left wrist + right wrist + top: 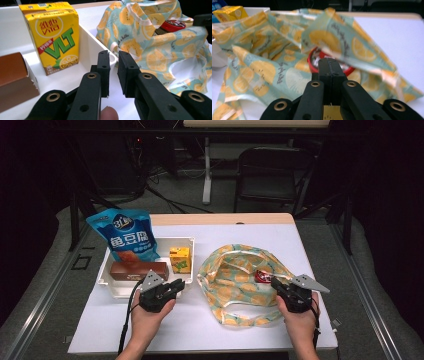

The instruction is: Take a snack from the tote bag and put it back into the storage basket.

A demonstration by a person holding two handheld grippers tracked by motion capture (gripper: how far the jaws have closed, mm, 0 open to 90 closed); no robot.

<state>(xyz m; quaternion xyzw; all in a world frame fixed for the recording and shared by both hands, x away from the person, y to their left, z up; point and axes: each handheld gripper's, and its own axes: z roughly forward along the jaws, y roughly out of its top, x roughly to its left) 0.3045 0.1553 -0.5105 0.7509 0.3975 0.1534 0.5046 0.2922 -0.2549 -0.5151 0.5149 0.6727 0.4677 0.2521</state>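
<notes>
My right gripper [275, 283] pinches the bag [240, 285] rim at centre right, left gripper [113, 65] slightly spread and empty; best lift the rim gently, keeping the mouth wide for the carton [53, 37].

I see my left gripper [176, 285] as a chunky black body with a grey three-cornered plate [151, 281] bolted on top, its corners rounded. A black cable [126, 320] loops from its near side and trails along my bare forearm. My right gripper [276, 284] is built the same, with its own grey plate [309, 282] jutting to the right and a dark cable [317, 325] beside the wrist. Up close, my left fingers [126, 72] are matte black blocks with small round holes, mounted on black link arms. Brass-coloured ringed rivets [52, 97] mark each pivot. My right fingers [329, 72] look identical. No sleeves cover my forearms.
</notes>
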